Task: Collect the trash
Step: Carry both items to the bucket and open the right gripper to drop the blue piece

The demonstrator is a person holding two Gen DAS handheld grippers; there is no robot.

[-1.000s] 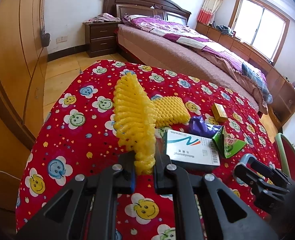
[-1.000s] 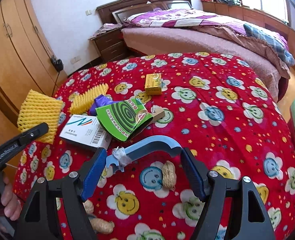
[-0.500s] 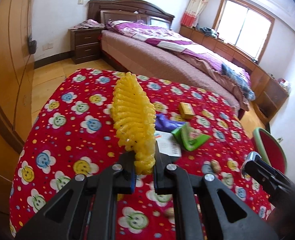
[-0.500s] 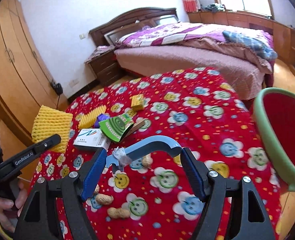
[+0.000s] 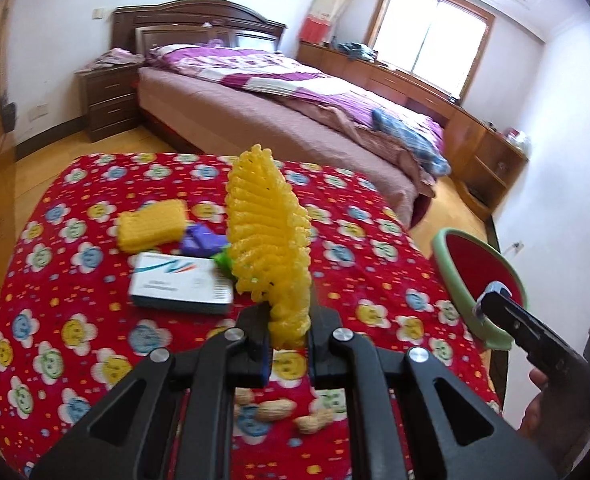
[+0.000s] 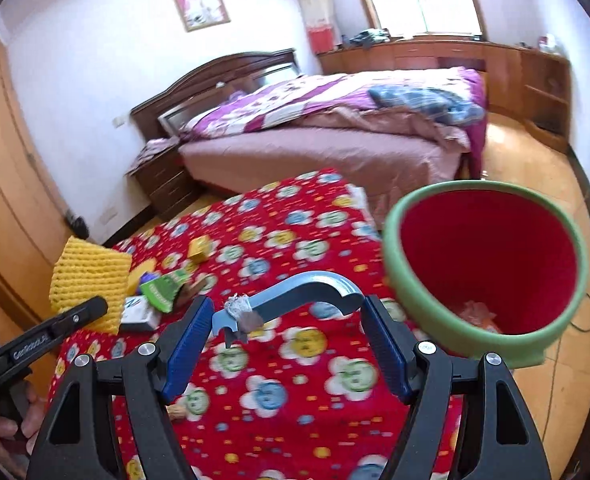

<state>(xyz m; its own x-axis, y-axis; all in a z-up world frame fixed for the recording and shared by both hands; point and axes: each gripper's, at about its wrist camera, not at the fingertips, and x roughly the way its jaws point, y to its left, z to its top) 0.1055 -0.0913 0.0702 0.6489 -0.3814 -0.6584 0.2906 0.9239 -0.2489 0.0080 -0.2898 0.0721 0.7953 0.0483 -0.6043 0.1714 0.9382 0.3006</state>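
Red cloth with smiling flowers covered the table [image 5: 75, 280], and most of the litter lay on it, so by my reading the collecting was only partly done. The green-rimmed red bin [image 6: 491, 264] stood off the table edge, just right of and beyond the right gripper [image 6: 287, 344]; something pale and orange lay at its bottom, perhaps trash already dropped in, though it was too blurred to name.

The left gripper [image 5: 289, 344] was clamped tight on the lower end of a yellow foam net [image 5: 269, 236], which stood up from its jaws above the table. The right gripper's blue pads were spread wide, yet they pressed on the two ends of a curved blue hook [image 6: 295, 296] with a scrap of tape at one end, so it was held, not loose. Both pieces looked bound for the bin.

Left on the cloth, beyond and left of the left gripper: a white box [image 5: 181, 284], a second yellow net [image 5: 151, 226], a purple wrapper [image 5: 203, 238] and a green packet [image 6: 163, 288] partly hidden by the held net. A small yellow box [image 6: 199, 248] sat further off. Peanuts [image 5: 275, 410] lay close under the left gripper's fingers.

Only the right wrist view looked into the bin and showed the hook; the left wrist view alone showed the cluster of peanuts, and the right gripper's tip near the bin's rim
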